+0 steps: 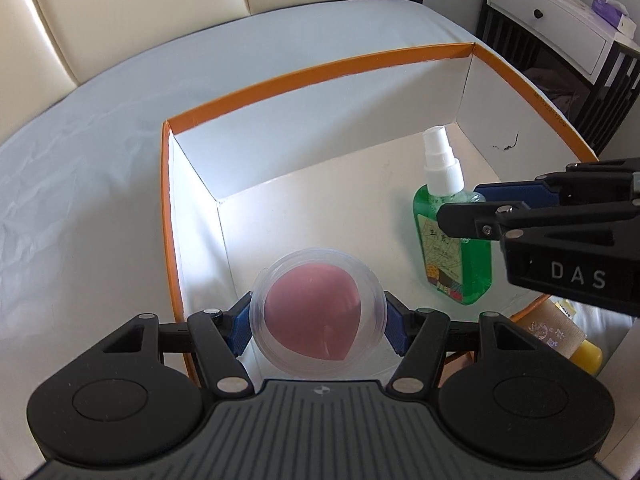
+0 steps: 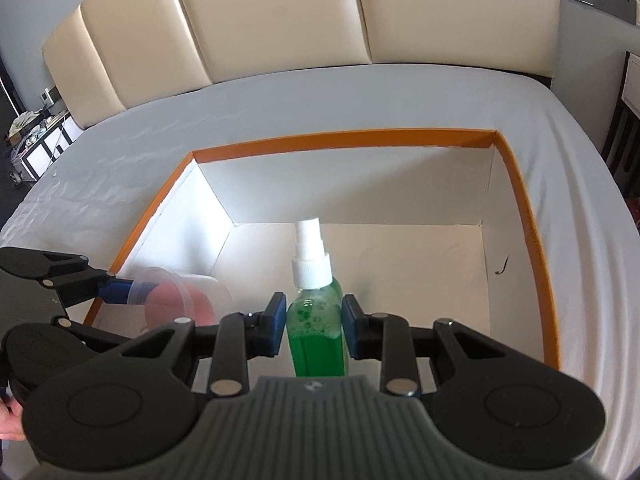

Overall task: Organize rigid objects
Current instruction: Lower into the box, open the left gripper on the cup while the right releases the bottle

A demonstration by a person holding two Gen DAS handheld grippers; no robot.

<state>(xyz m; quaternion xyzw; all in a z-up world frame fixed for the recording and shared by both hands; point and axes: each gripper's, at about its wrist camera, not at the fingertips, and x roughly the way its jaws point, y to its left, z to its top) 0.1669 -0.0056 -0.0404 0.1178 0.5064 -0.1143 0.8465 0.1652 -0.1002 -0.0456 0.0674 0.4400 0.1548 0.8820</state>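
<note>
A clear round plastic case with a pink teardrop sponge (image 1: 316, 312) sits between the blue pads of my left gripper (image 1: 318, 326), which is shut on it over the near left corner of the box. The box (image 1: 320, 72) is white inside with an orange rim. My right gripper (image 2: 314, 326) is shut on a green spray bottle (image 2: 316, 320) with a white pump top, held upright inside the box. In the left wrist view the green spray bottle (image 1: 452, 240) and the right gripper (image 1: 460, 210) show at the right. The case (image 2: 184, 300) shows at the left of the right wrist view.
The box rests on a pale blue-white bed sheet (image 1: 80, 200) before a cream padded headboard (image 2: 280, 20). A yellow-capped bottle with a tan label (image 1: 560, 340) lies outside the box's near right corner. A dark-framed white drawer unit (image 1: 560, 28) stands at the far right.
</note>
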